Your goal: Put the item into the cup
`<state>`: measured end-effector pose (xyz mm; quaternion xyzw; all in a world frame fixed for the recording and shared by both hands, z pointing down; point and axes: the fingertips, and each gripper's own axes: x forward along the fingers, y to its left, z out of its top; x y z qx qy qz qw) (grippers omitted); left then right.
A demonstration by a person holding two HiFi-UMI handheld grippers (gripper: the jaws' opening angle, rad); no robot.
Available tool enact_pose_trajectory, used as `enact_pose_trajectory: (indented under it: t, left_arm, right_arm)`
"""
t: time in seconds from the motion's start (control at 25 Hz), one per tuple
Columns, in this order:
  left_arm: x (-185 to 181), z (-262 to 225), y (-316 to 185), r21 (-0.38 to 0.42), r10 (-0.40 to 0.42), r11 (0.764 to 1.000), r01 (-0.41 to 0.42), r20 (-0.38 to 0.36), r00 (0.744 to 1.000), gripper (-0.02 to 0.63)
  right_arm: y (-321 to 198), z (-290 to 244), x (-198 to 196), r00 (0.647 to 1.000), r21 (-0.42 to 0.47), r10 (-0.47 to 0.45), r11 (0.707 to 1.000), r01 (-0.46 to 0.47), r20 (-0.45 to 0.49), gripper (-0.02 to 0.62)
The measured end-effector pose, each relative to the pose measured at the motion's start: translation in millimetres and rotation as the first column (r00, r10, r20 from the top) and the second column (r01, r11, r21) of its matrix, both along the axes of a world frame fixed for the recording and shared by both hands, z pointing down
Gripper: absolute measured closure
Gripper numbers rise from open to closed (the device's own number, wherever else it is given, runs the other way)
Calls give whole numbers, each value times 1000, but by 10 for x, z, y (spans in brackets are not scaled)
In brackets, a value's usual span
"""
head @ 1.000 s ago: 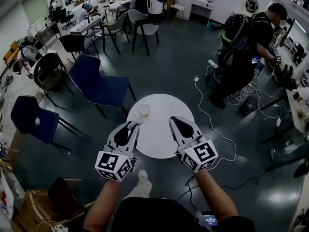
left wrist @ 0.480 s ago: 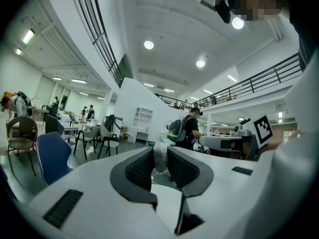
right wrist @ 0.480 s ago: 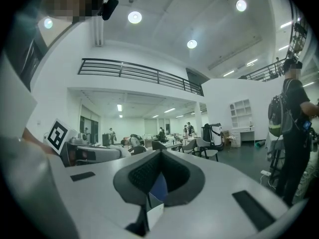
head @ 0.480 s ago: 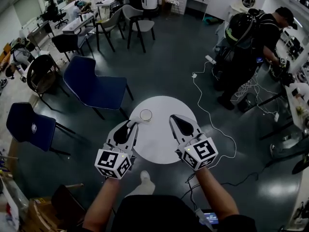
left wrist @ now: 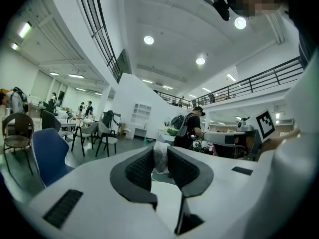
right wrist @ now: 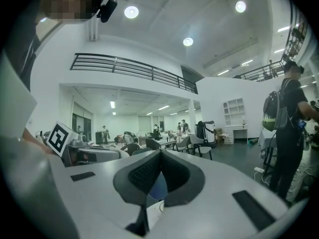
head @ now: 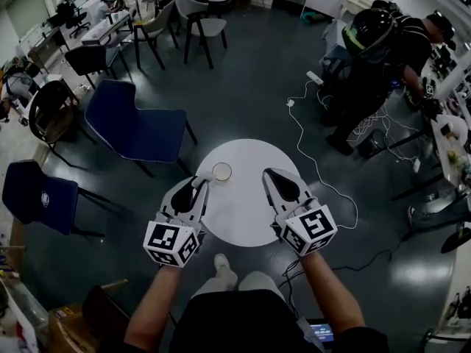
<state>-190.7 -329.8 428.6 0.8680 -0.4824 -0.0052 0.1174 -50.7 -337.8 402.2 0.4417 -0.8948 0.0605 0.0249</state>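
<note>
A pale cup [head: 221,171] stands upright near the far left edge of the round white table [head: 239,215]. My left gripper [head: 201,186] hovers just short of the cup, on its near left side. In the left gripper view the left gripper [left wrist: 160,152] is shut on a small crumpled white item [left wrist: 160,158], which sticks up between the dark pads. My right gripper [head: 271,175] hangs over the table's right half, apart from the cup. Its jaws [right wrist: 160,154] meet at the tips with nothing between them.
Two blue chairs [head: 136,131] [head: 37,197] stand left of the table. A white cable [head: 316,164] trails over the floor on the right. A person in dark clothes with a backpack [head: 375,57] stands at the back right by a bench. The person's own shoe [head: 221,265] shows below the table.
The head view has shifted a little, so the room slides in the picture. Both grippers keep almost the same place over the table, the left still gripping the white item.
</note>
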Motion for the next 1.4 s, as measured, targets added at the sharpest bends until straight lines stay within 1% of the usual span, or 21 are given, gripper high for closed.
enact_pose_trajectory:
  t: [0.16, 0.28, 0.48, 0.6, 0.68, 0.88, 1.0, 1.08, 1.24, 1.4]
  left_arm:
    - [-77, 126, -154, -29, -2, 1000, 1, -12, 1000, 512]
    - [-68, 257, -288, -41, 14, 999, -14, -12, 1000, 512]
    - [130, 520, -531, -69, 59, 996, -58, 23, 998, 512]
    - [260, 637, -703, -95, 74, 993, -72, 18, 997, 512]
    - [332, 723, -808, -117, 82, 990, -78, 27, 996, 513]
    - [466, 1079, -1179, -140, 99, 987, -84, 105, 989, 514]
    - [452, 1328, -1239, -181, 107, 980, -82, 129, 986, 514]
    - [510, 1460, -1300, -198, 115, 977, -84, 153, 981, 515]
    - [648, 1742, -1462, -218, 137, 972, -91, 204, 969, 515]
    - [677, 2100, -1533, -257, 177, 960, -107, 269, 947, 515]
  right_arm:
    - [-82, 133, 13, 1000, -17, 15, 1000, -15, -2, 581]
    - [-200, 290, 29, 1000, -32, 28, 999, -28, -8, 581]
    - [-452, 506, 146, 999, -57, 44, 997, -44, 1, 581]
    - [-610, 646, 235, 999, -81, 44, 996, -44, 0, 581]
    - [-687, 742, 271, 999, -102, 36, 994, -36, -6, 581]
    - [-977, 988, 372, 1000, -115, 31, 993, -31, -4, 581]
    - [-981, 1164, 336, 1000, -144, 25, 989, -26, -5, 581]
    - [-1011, 1253, 375, 1000, -158, 24, 987, -24, -3, 581]
    - [-1095, 1434, 486, 999, -177, 31, 984, -29, 7, 581]
    - [-1073, 1630, 499, 999, -201, 31, 979, -29, 7, 581]
